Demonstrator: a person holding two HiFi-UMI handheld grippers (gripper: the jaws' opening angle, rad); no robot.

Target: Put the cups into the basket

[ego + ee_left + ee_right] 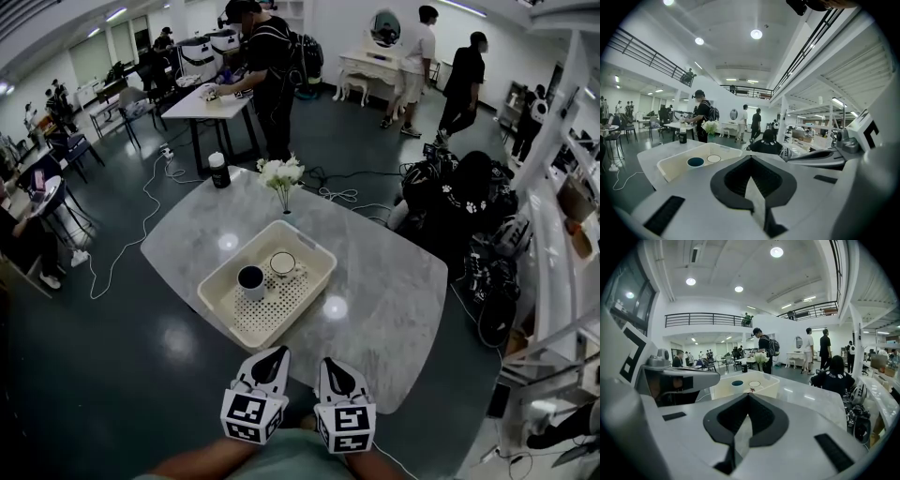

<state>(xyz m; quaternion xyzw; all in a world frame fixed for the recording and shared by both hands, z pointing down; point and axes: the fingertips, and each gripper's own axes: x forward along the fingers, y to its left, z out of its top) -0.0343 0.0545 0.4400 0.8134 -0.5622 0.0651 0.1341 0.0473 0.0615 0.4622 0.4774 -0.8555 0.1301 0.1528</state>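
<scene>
While upright in basket [267,319]: dark cup [251,278], white cup [282,263].

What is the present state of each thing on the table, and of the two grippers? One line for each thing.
Dark round cup: upright, inside the basket.
White round cup: upright, inside the basket, beside the other cup.
Cream perforated plastic basket: on the grey marble table, holding both cups.
Left gripper: jaws shut, empty.
Right gripper: jaws shut, empty.

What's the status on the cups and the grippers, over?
Shut and empty: left gripper, right gripper, by the near edge of the table. In the basket, upright: dark cup, white cup. Nothing in the way.
</scene>
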